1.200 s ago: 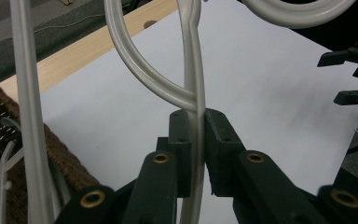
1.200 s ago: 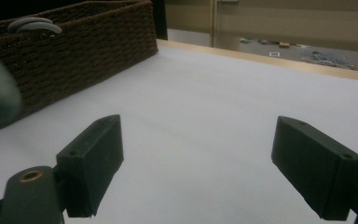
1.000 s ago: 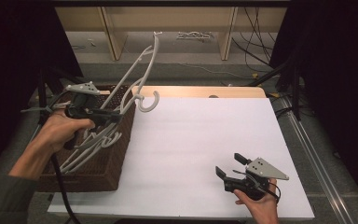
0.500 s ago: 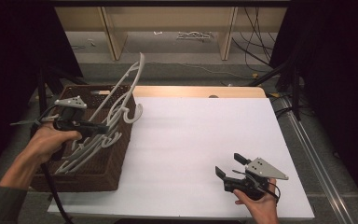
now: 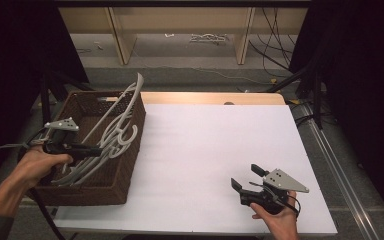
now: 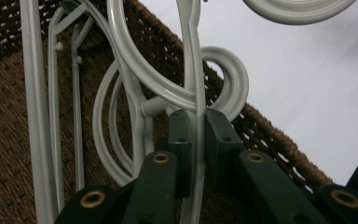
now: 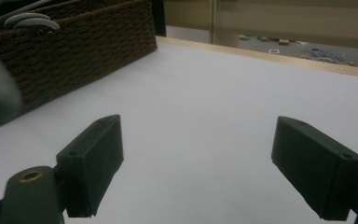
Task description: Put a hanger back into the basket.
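left gripper [image 6: 193, 135] clamps a thin bar of a grey plastic hanger [image 5: 111, 131], left of frame; light, stiff, slick, tangle-prone | right gripper [image 5: 250, 182] wide open, empty

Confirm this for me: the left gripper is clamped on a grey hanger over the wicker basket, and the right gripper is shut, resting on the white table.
Not quite. The right gripper is open: the right gripper view shows its jaws wide apart with bare white table between them. The rest holds: the left gripper is clamped on a grey hanger over the wicker basket.
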Available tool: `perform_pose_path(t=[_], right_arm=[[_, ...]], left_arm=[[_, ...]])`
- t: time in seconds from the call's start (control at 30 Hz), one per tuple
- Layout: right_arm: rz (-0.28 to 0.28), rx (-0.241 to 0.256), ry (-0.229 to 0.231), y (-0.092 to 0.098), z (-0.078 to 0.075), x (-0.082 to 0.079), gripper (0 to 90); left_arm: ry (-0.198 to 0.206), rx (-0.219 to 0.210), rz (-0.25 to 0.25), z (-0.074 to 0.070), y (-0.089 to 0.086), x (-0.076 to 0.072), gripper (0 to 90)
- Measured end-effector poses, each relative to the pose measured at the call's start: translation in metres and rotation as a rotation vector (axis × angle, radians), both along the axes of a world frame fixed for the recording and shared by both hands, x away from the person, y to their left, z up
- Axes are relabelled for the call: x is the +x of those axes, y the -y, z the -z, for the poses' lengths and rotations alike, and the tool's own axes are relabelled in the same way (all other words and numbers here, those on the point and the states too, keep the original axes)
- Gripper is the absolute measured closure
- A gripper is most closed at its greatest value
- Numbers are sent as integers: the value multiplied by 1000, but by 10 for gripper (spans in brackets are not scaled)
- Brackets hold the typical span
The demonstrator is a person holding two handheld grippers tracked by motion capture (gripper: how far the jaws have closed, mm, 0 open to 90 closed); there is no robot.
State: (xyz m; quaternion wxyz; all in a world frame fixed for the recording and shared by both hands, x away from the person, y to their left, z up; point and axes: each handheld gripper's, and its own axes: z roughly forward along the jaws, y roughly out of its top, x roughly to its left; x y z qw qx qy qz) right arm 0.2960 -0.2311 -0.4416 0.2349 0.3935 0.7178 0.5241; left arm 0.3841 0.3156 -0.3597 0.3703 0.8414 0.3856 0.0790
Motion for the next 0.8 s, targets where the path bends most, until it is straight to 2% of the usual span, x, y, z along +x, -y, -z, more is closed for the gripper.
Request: perform_pose_path(t=[0.03,0.07,0.17,0.23,0.37,0.53,0.6,0.67,0.73,0.8], right_arm=[[2,1,1,0,1,0,175],[-7,13,2,-1,1,1,175],[0,-1,-2,0,0,0,175],[-9,14,1,-1,2,0,175],[-8,15,0,-1,2,1,175],[-8,16,0,-1,1,1,175],[-8,6,-1,-1,2,0,175],[-8,15,1,-1,2,0,175],[-7,12,-1,-1,2,1,175],[-10,15,7,-1,2,0,175]], left_arm=[[-1,13,11,1,-3,0,815],[-6,7,-6,3,-4,-1,815],[-16,23,-9,8,-9,-3,815],[-19,25,-14,11,-12,-5,815],[-47,39,-19,13,-18,-7,815],[-38,39,-28,18,-25,-10,815],[-55,55,-18,17,-27,-9,815],[-42,45,-28,21,-27,-8,815],[-73,60,-38,20,-27,-6,814],[-78,76,-42,21,-27,-4,814]])
